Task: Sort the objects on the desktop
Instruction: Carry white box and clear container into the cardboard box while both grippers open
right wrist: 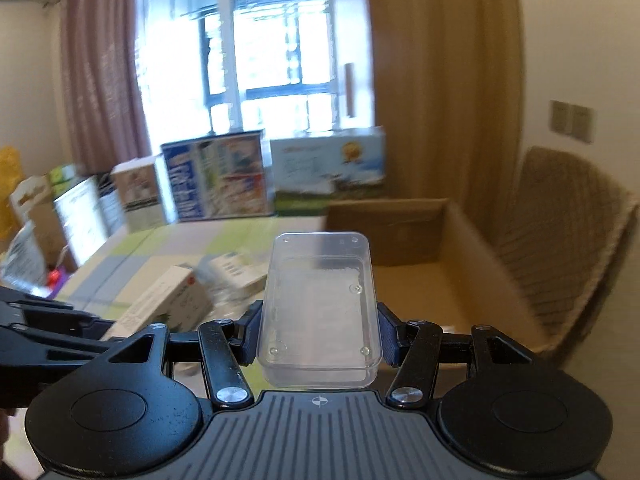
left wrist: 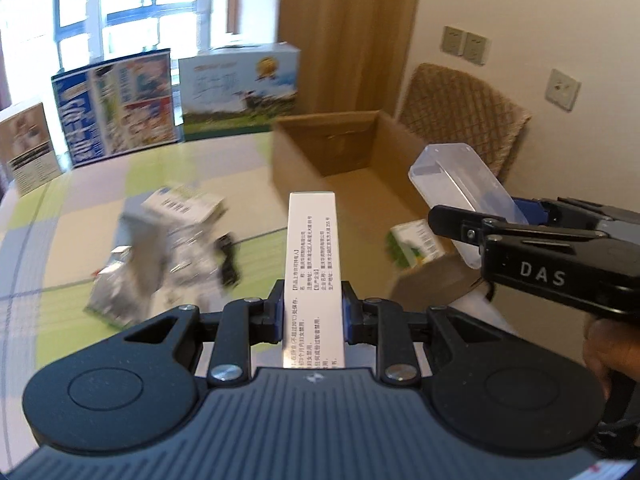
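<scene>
Holding white carton (left wrist: 314,268) clamped in my left hand-held gripper (left wrist: 313,314); right hand-held gripper (right wrist: 319,334) pinches clear tub (right wrist: 320,304), both raised over bench (left wrist: 80,216) beside cardboard box (left wrist: 344,152).

Right gripper body (left wrist: 560,276): I read white capitals "DAS" on its black side, seen from the left wrist view.
White carton (left wrist: 314,276): held between the left gripper's fingers; small black Chinese print runs lengthwise down its face. I make out bracketed headings and a few digits, but I cannot read the wording with certainty.
Small box on the table, left of centre (left wrist: 186,206): dark barcode-like print, blurred, unreadable.
Green and white box, near right (left wrist: 416,244): a barcode and lines of print, too blurred to read.
Far boxes by the window (left wrist: 116,104): large printing, motion-blurred, not legible to me.
</scene>
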A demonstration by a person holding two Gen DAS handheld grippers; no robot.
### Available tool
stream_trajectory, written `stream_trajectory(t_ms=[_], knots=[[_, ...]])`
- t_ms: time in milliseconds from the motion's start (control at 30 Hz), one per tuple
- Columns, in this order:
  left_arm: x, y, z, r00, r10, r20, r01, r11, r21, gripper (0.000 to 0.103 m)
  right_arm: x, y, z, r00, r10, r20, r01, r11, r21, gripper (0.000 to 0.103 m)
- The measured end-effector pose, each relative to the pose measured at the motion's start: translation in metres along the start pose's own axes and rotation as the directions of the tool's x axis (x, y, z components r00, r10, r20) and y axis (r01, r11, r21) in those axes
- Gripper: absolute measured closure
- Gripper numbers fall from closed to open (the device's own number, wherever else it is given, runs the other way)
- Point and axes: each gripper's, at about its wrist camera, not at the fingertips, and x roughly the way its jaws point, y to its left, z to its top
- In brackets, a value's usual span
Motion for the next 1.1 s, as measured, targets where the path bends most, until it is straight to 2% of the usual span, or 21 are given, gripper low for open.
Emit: stream_trajectory(t_ms=[200, 467, 933, 1000, 1100], knots=[[0.033, -0.037, 0.035, 0.998, -0.063, 0.009, 0.063, 0.998, 0.018, 0.082, 0.017, -0.051, 0.011, 0.998, -0.068, -0.006, 0.068, 0.998, 0.013, 0.050], [0.087, -0.059, 0.059, 0.995, -0.102, -0.017, 0.102, 0.995, -0.014, 0.082, 0.046, -0.081, 0.012, 0.997, -0.070, -0.038, 0.071, 0.997, 0.024, 0.050], [0.138, -0.053, 0.069, 0.993, -0.110, -0.032, 0.108, 0.992, -0.063, 0.082, 0.079, -0.106, 0.008, 0.994, -0.078, -0.074, 0.082, 0.995, 0.058, 0.050], [0.139, -0.051, 0.068, 0.994, -0.110, -0.029, 0.108, 0.992, -0.068, 0.078, 0.081, -0.105, 0.007, 0.994, -0.077, -0.079, 0.082, 0.995, 0.058, 0.050], [0.133, -0.048, 0.065, 0.994, -0.106, -0.015, 0.104, 0.992, -0.065, 0.078, 0.083, -0.104, 0.005, 0.994, -0.075, -0.084, 0.080, 0.995, 0.058, 0.050]])
